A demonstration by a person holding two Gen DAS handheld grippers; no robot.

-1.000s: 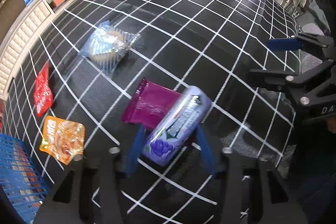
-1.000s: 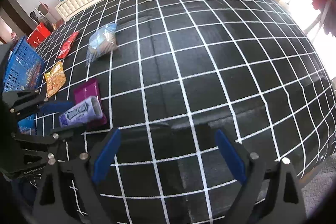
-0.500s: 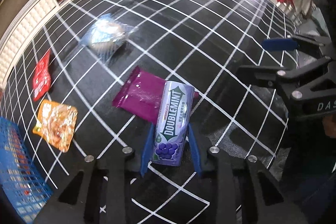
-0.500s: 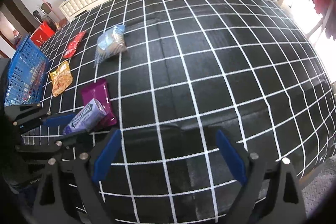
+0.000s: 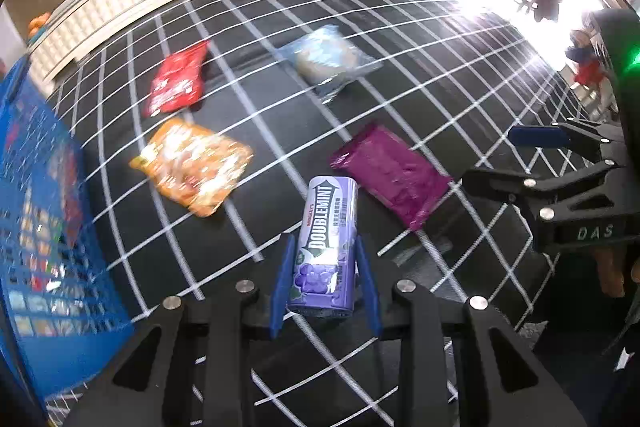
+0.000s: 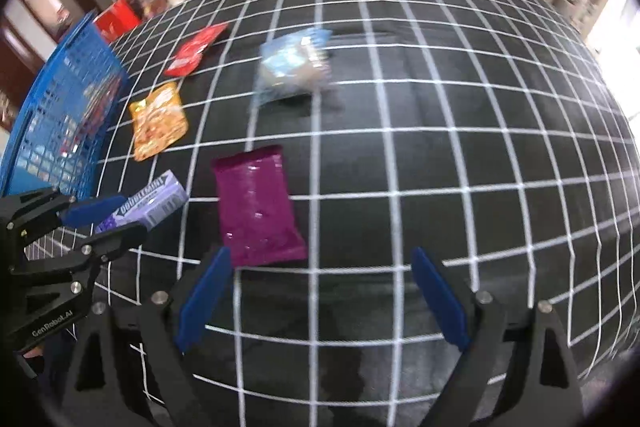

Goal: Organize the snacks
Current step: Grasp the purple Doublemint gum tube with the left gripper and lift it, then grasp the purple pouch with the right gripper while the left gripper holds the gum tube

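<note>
My left claw (image 5: 325, 281) clamps a purple Doublemint gum box (image 5: 326, 243), low centre of frame, pointing away. Purple pouch (image 5: 394, 175) lies right; orange (image 5: 192, 166), red (image 5: 178, 79) and clear-blue (image 5: 330, 61) packets lie flat beyond.

A: Any lettering you can read?
B: "DOUBLEMINT" in white runs along the purple gum box (image 5: 325, 247), above a picture of grapes.
A: And on the tools?
B: "DAS" on the right gripper (image 5: 536, 151); "GenRobot.AI" on the left gripper (image 6: 108, 223).
</note>
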